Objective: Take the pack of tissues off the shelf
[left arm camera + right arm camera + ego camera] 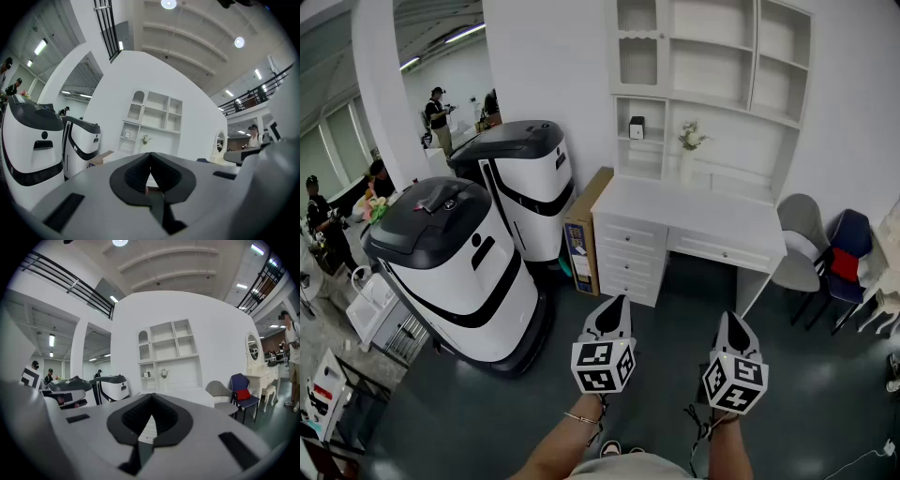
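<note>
Grippers, 2, both pressed together, empty: left gripper, right gripper; 1 shelf unit ahead.

The small dark thing on the shelf unit is too small to name; the white furniture right of that shelf unit is cut off by the picture's edge.

Left claw and right claw pale grey, black-lined, black-and-white marker cubes, thin wrist bracelet

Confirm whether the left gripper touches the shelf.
Apart. Head view shows the left gripper over floor, well short of the shelf.
</note>
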### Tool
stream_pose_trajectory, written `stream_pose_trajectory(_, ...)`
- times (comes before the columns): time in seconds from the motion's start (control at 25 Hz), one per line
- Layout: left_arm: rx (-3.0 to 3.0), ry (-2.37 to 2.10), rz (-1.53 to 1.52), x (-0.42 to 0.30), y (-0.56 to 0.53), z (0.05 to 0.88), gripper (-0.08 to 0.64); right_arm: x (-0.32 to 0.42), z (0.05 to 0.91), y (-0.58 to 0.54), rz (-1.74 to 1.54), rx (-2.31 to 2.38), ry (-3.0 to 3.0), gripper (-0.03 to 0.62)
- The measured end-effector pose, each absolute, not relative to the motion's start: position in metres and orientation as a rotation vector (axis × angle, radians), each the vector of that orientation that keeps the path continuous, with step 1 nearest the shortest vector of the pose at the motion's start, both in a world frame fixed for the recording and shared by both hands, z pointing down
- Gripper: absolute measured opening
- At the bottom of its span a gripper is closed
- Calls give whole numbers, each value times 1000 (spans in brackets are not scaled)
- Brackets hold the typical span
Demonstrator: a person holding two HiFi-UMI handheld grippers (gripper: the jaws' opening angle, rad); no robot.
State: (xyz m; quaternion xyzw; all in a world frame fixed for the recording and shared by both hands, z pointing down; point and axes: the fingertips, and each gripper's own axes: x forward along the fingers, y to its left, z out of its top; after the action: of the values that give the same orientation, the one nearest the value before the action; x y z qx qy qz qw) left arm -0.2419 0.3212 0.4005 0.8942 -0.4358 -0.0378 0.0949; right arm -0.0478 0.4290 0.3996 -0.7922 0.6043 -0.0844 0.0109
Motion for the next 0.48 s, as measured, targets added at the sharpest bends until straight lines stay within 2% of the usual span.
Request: stream_pose_trajectory(0.48, 2646, -1301, -89, -242, 326, 404, 18, -48, 406, 430, -294, -2422, 1893, 6)
